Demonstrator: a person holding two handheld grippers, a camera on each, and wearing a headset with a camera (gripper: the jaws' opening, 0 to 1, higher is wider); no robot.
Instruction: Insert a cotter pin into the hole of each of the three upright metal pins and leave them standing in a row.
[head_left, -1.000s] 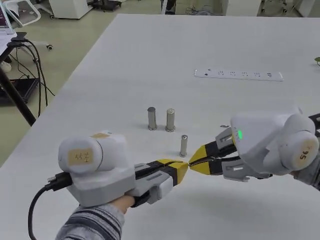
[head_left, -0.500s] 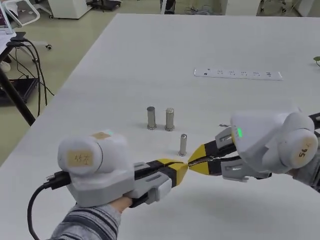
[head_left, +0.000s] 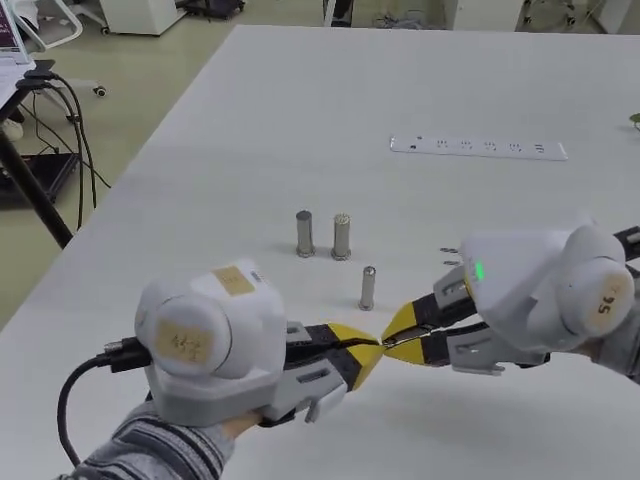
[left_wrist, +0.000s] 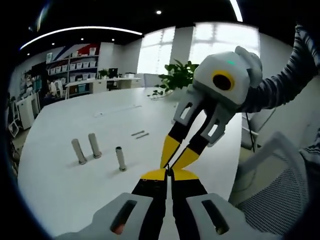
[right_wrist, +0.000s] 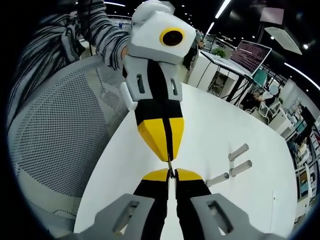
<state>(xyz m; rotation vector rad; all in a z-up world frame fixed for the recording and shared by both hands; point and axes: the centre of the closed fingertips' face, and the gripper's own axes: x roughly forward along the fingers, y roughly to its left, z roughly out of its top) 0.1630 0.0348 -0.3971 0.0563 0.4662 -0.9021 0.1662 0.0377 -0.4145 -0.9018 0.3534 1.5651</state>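
They're at the very first pin, by the look of it. The left tongs (head_left: 368, 350) and right tongs (head_left: 392, 345) meet tip to tip low over the desk (head_left: 300, 120), nearer the person than the standing pieces. Both are pinched all but closed on a thin dark sliver that I take to be a cotter pin (right_wrist: 171, 169). In the right gripper view it runs from one pair of tips into the other, so I can't say which side really has it; it looks like a hand-over or a re-grip to get it pointing the right way.

Next, I'd reckon one side has to let go cleanly. The other then carries the sliver to the nearest metal pin (head_left: 368, 288) and lines it up with the cross hole, which is too small for me to make out. The freed tongs would do well to steady that upright, as it looks easy to knock over.

Counting up:
- Three metal pins stand on the desk, two side by side at the back (head_left: 305, 233) (head_left: 342, 237) and the third nearer and apart, so they are not in a row.
- Two spare cotter pins (left_wrist: 140, 134) lie loose on the desk beyond them, plus the one in the tongs.
- One white power strip (head_left: 478, 149) lies further off
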